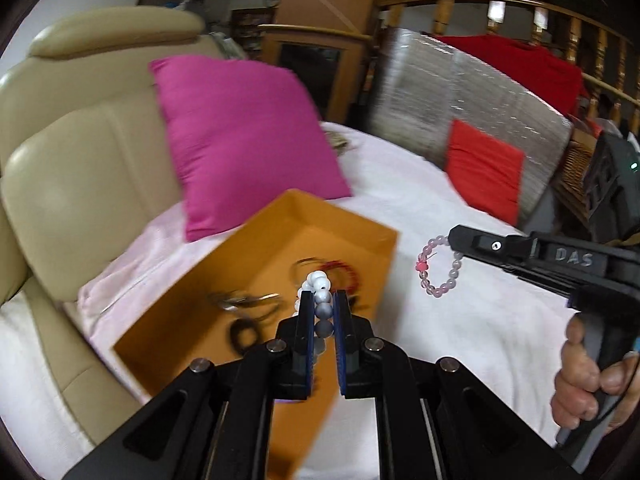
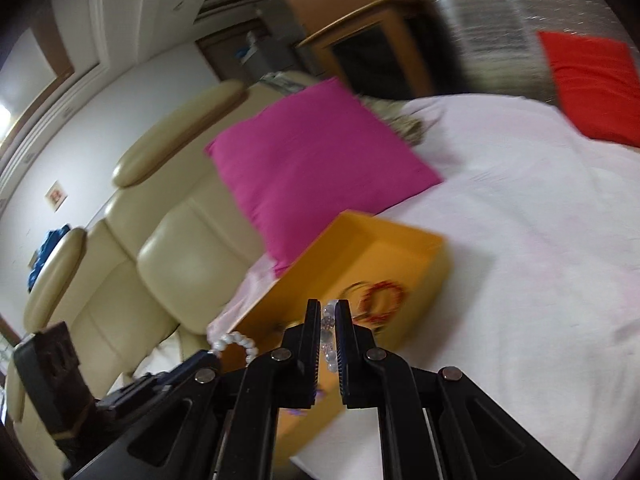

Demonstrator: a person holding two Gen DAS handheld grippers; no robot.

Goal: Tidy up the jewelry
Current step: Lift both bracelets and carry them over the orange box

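Both hand-held grippers clamped: left (image 1: 323,300) on white bead bracelet (image 1: 318,286), right (image 2: 328,308) on clear pink bead bracelet (image 1: 438,266). Orange tray (image 1: 352,224) at frame center; get fully over it w/ each bracelet before letting go.

Soft daylight — motion blur, fisheye warp

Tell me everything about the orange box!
The orange box is a shallow open tray with low straight walls and no lid in view, looking like smooth card or plastic. It sits flat on the pale pink cloth, near the pink cushion. Inside lie a red beaded ring, thin wire hoops and a dark ring. The picture is blurred, so finer detail is hard to tell. Neither gripper touches it.
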